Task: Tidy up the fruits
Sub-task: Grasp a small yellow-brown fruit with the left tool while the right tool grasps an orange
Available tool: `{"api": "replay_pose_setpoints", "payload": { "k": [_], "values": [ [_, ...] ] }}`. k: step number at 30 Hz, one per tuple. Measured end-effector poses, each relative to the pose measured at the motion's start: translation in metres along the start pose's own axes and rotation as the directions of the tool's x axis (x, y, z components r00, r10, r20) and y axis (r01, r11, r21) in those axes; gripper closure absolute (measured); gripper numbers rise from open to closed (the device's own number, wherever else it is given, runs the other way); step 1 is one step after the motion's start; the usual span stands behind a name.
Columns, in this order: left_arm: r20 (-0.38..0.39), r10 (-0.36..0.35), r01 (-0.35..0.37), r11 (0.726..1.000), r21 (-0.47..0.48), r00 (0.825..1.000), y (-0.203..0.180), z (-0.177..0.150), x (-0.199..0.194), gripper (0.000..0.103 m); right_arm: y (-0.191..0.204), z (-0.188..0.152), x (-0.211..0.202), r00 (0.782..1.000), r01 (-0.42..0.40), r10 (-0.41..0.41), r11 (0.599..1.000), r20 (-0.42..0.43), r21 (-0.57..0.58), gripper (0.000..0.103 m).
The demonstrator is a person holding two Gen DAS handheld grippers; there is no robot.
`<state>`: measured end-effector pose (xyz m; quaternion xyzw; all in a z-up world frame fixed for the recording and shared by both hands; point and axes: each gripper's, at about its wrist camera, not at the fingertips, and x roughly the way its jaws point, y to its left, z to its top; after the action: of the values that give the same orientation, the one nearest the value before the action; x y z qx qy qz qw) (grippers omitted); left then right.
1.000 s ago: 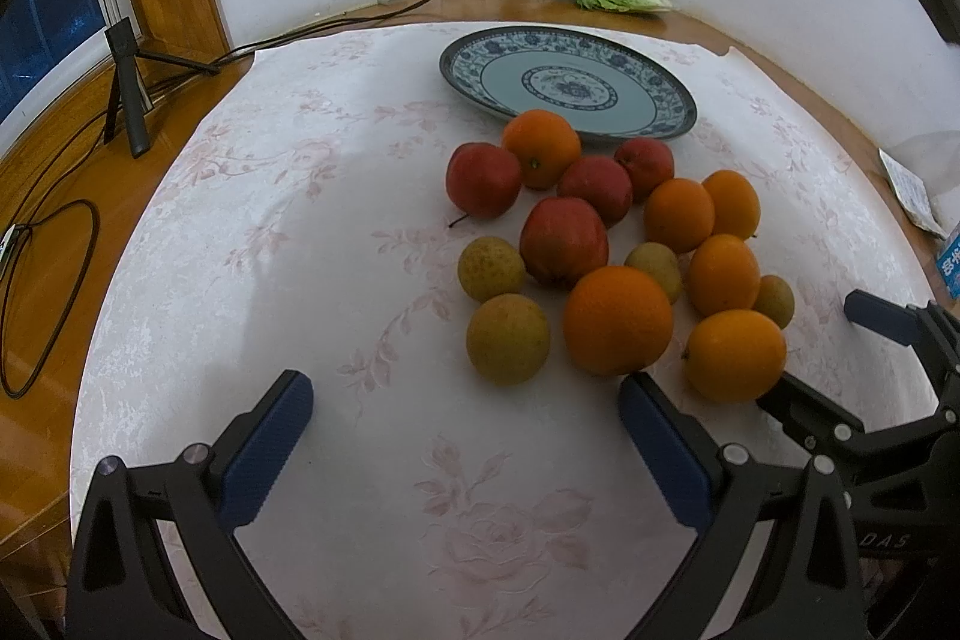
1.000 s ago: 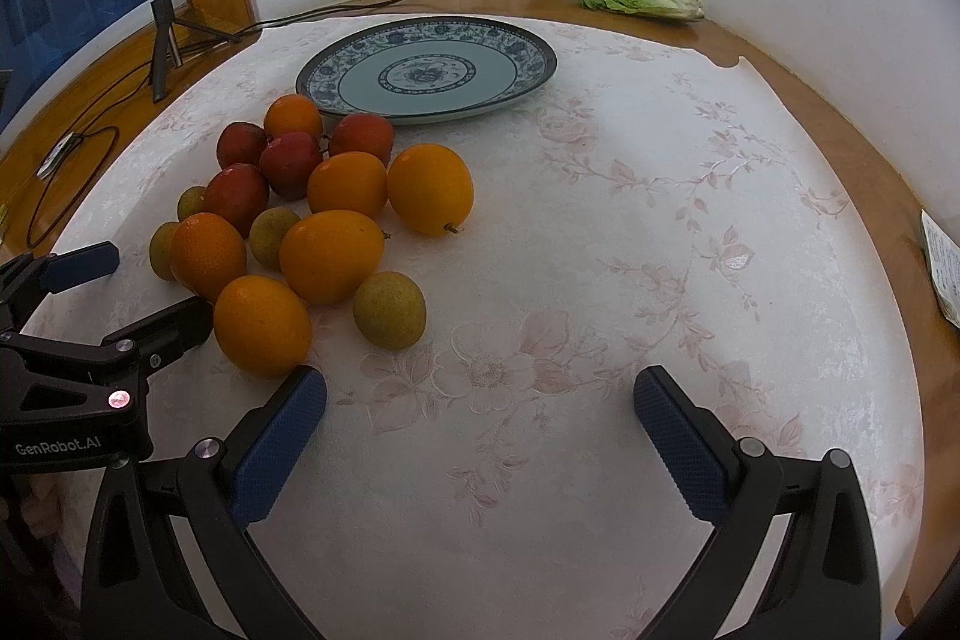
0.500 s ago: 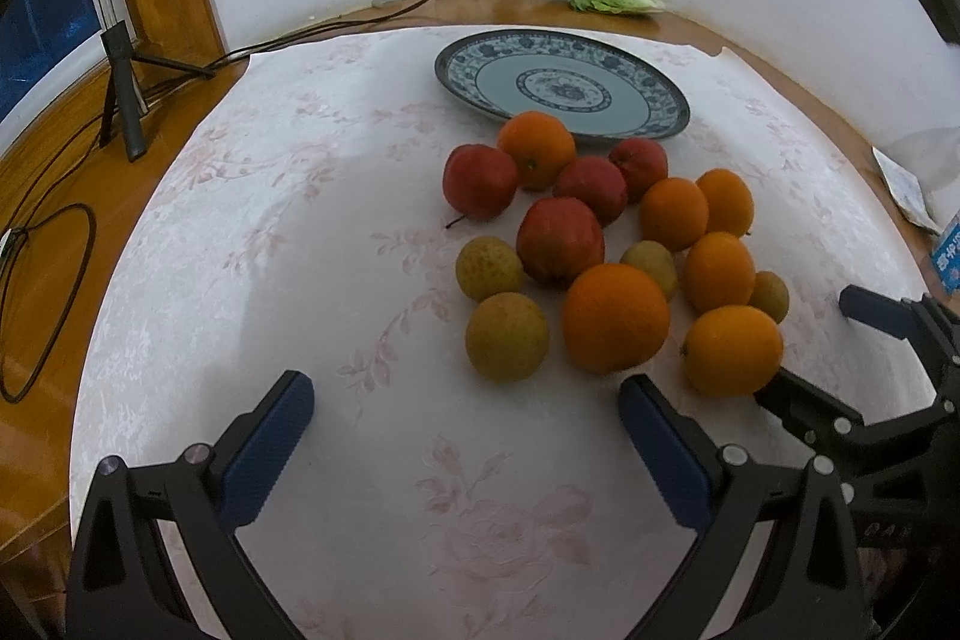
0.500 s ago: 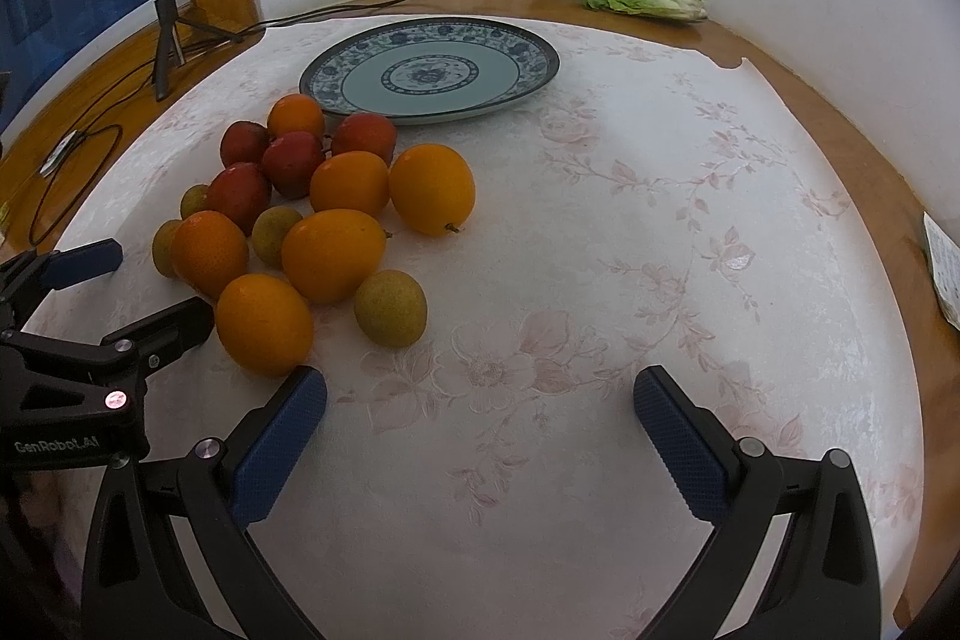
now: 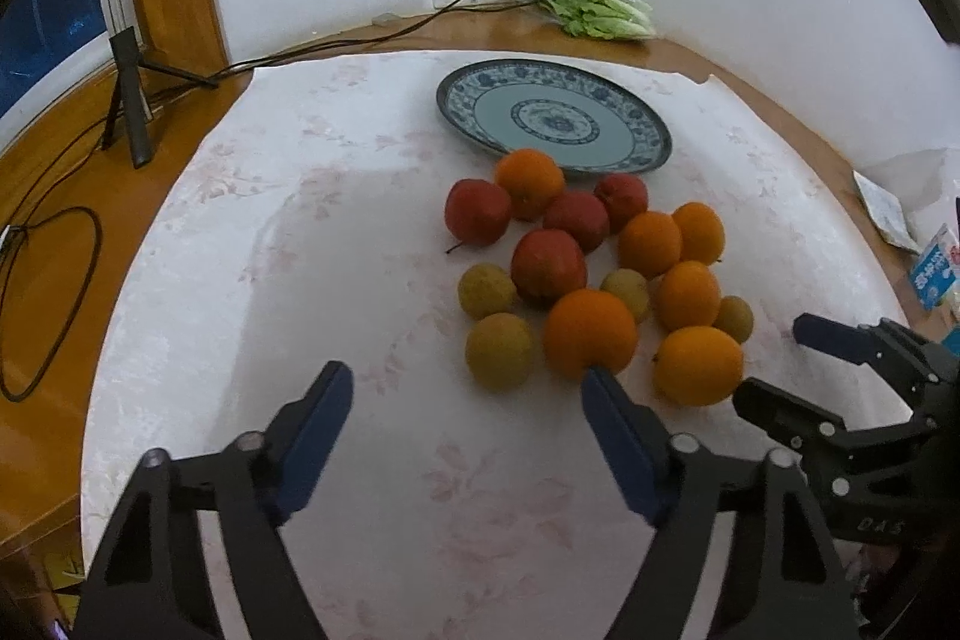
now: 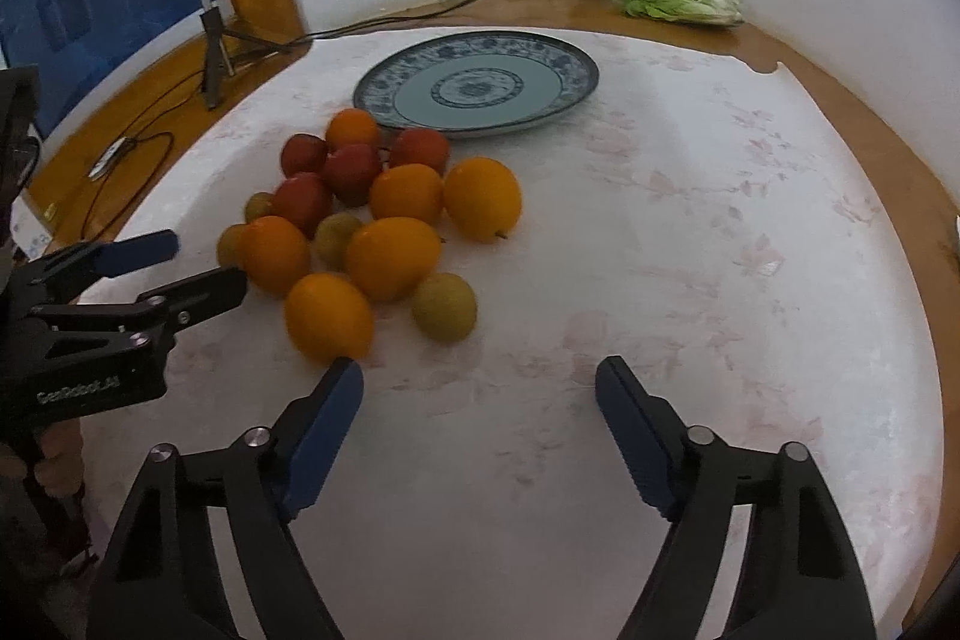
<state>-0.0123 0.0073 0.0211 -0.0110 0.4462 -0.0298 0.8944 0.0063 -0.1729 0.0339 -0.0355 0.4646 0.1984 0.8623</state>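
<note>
The left hand-held gripper (image 5: 465, 403) hovers over the white flowered cloth (image 5: 312, 244) on the desk (image 5: 54, 148), its blue-padded fingers spread wide with nothing between them. Just ahead of its right finger sits a large orange (image 5: 590, 333), with a yellow-green fruit (image 5: 500, 350) beside it, ahead of the gap. Further ahead lies the rest of the fruit cluster: red apples (image 5: 548, 265), more oranges (image 5: 650, 244) and small greenish fruits. Beyond the cluster stands a blue patterned plate (image 5: 555, 115), one orange (image 5: 529, 182) touching its near rim. To the right, the right hand-held gripper (image 5: 774, 358) reaches in, parted, near another orange (image 5: 698, 365). Lettuce (image 5: 600, 17) lies far ahead by the wall.
</note>
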Motion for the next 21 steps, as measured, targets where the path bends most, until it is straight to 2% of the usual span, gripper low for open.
{"api": "replay_pose_setpoints", "payload": {
  "k": [4,8,10,13,18,21],
  "values": [
    [0.0,-0.057,0.057,0.998,0.001,0.998,-0.001,0.004,0.0,0.047,0.001,0.001,-0.003,1.0,-0.008,0.008,1.0,0.014,-0.004,0.025],
    [0.001,-0.062,0.062,0.998,0.015,0.998,-0.003,0.004,0.001,0.058,0.002,0.002,-0.004,1.0,-0.018,0.018,1.0,0.017,-0.009,0.027],
    [-0.008,-0.06,0.06,0.998,0.008,0.998,0.001,0.004,0.004,0.066,0.003,0.002,-0.004,1.0,-0.02,0.02,1.0,0.018,-0.01,0.028],
    [-0.025,-0.071,0.071,0.997,-0.018,0.997,0.007,0.005,0.011,0.066,0.004,0.002,-0.005,1.0,-0.021,0.021,1.0,0.02,-0.011,0.029],
    [-0.012,-0.063,0.063,0.998,0.01,0.998,0.003,0.007,0.016,0.066,0.006,0.004,-0.006,0.999,-0.026,0.027,1.0,0.019,-0.014,0.032],
    [-0.007,-0.063,0.063,0.998,0.015,0.998,0.003,0.007,0.017,0.076,0.006,0.004,-0.007,0.999,-0.025,0.026,1.0,0.019,-0.013,0.032]
  ]
}}
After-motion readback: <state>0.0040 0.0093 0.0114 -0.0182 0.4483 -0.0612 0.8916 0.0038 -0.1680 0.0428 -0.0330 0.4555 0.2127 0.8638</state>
